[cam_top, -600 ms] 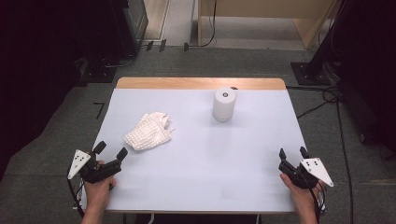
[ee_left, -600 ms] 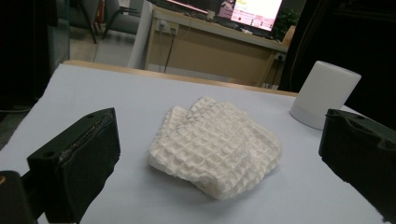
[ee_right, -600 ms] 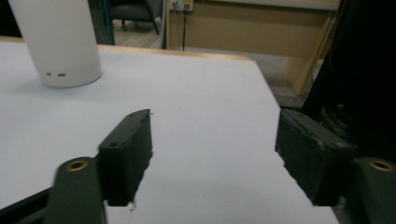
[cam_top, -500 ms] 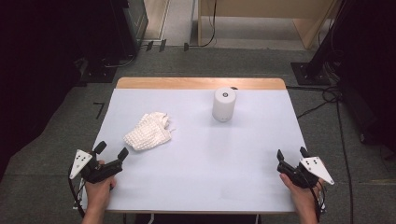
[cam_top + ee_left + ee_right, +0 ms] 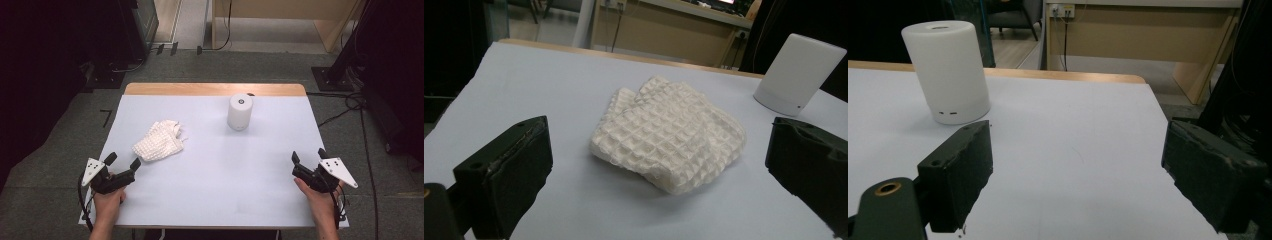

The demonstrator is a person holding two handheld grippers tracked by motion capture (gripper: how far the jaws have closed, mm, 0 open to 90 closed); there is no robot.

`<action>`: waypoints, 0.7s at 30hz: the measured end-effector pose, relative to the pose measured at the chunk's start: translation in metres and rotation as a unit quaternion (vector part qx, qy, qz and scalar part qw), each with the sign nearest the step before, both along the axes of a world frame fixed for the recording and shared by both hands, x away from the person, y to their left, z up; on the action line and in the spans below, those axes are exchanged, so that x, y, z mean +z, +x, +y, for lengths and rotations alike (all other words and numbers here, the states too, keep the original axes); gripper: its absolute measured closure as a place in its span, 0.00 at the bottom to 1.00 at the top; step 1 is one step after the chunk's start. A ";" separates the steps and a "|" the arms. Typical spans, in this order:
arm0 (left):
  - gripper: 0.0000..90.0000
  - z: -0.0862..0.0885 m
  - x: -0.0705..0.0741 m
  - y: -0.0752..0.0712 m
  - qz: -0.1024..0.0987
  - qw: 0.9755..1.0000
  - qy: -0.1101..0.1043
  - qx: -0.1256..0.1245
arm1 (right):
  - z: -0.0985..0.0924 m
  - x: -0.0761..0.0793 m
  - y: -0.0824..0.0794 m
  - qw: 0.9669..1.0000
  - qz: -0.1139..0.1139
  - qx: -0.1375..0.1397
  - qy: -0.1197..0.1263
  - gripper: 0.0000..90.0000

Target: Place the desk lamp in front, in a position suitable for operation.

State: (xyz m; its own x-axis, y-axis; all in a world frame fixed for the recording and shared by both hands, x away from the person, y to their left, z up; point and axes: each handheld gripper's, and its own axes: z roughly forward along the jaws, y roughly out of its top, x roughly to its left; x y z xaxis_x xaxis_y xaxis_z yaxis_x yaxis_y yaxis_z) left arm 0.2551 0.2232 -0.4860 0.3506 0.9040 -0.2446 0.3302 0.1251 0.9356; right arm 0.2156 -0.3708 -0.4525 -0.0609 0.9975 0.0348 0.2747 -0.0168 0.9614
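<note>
Across the pale blue table (image 5: pixel 215 165), edged in wood at the far side, a white waffle cloth (image 5: pixel 159 141) lies just ahead of the left gripper (image 5: pixel 121 162), jaws spread. Right gripper (image 5: pixel 308 156) likewise gapes, empty. White cylinder (image 5: pixel 240 112) stands farther back; grey carpet surrounds.

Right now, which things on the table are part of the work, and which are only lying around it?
Part of the work:
- white waffle cloth, crumpled, straight ahead of the open left tool
- white cylinder, upright, ahead of the open right tool

Lying around:
- cables on the floor beyond the table's right side
- wooden furniture behind the table
</note>
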 end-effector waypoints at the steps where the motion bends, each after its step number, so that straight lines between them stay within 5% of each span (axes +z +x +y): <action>1: 0.00 0.000 0.000 0.000 0.001 1.000 0.000 0.000 | 0.001 0.002 0.002 1.000 0.000 0.004 -0.002 0.14; 21: 0.00 -0.003 -0.001 0.000 0.003 1.000 0.008 -0.010 | 0.051 0.033 0.055 0.998 -0.012 0.059 -0.020 0.09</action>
State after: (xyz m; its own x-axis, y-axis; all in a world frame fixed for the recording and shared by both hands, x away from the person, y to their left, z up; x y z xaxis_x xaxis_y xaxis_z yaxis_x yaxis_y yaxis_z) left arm 0.2549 0.2198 -0.4871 0.3667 0.9010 -0.2318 0.3375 0.1033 0.9356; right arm 0.2703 -0.3199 -0.4192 -0.1777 0.9840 -0.0084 0.2493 0.0532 0.9670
